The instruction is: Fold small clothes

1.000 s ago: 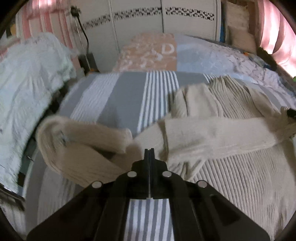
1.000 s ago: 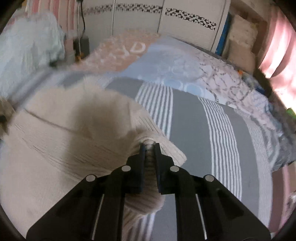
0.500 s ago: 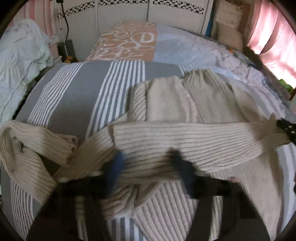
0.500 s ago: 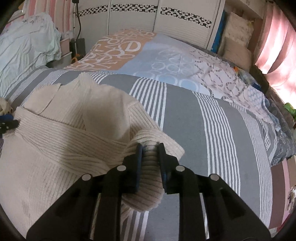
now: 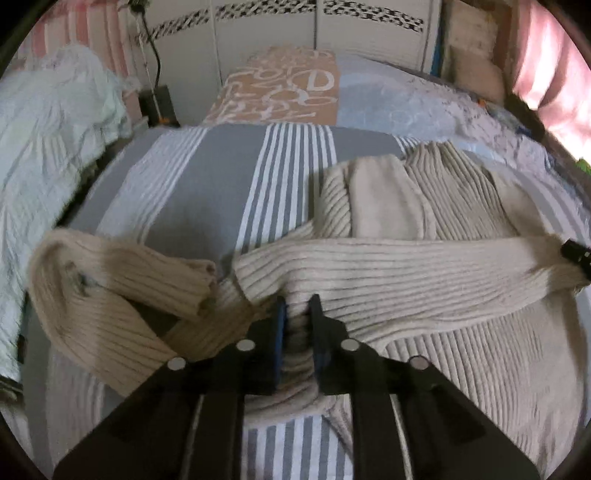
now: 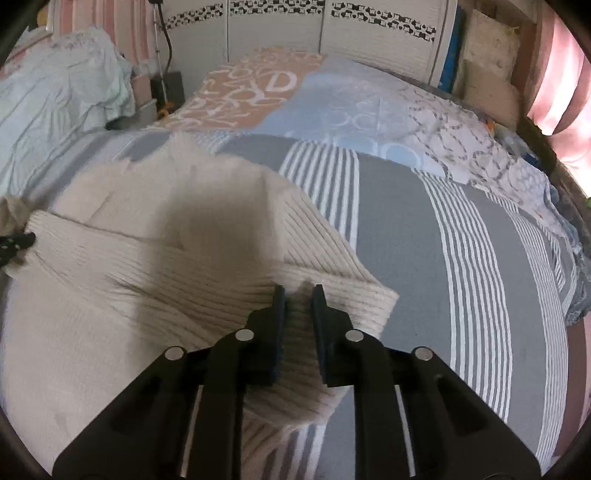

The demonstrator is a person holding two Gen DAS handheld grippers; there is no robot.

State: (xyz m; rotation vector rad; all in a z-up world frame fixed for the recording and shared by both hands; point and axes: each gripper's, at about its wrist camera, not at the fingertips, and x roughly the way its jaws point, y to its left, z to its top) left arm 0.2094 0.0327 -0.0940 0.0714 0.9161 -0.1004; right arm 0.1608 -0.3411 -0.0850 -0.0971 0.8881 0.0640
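My left gripper (image 5: pixel 297 301) is pinched on a bunch of the cream ribbed sweater (image 5: pixel 461 354), the knit squeezed up between the two fingers with only a narrow gap left. My right gripper (image 6: pixel 298 290) has its fingers closed about as far on the sweater's (image 6: pixel 122 280) other edge, with a fold of ribbed cloth caught between them and hanging below.

From the left view, one sleeve (image 5: pixel 406 273) is stretched sideways across the body of the sweater, and its far end meets the tip of my right gripper (image 5: pixel 576 254) at the picture's right edge. The other sleeve (image 5: pixel 110 288) lies doubled back in a loose loop to the left. The sweater rests on a bed with a grey and white striped cover (image 6: pixel 424 229). Beyond it lies an orange and pale blue quilt (image 6: pixel 295 99) with letters, then white cupboard doors (image 6: pixel 369 33). A pale green heap of cloth (image 6: pixel 55 103) sits off to the left.
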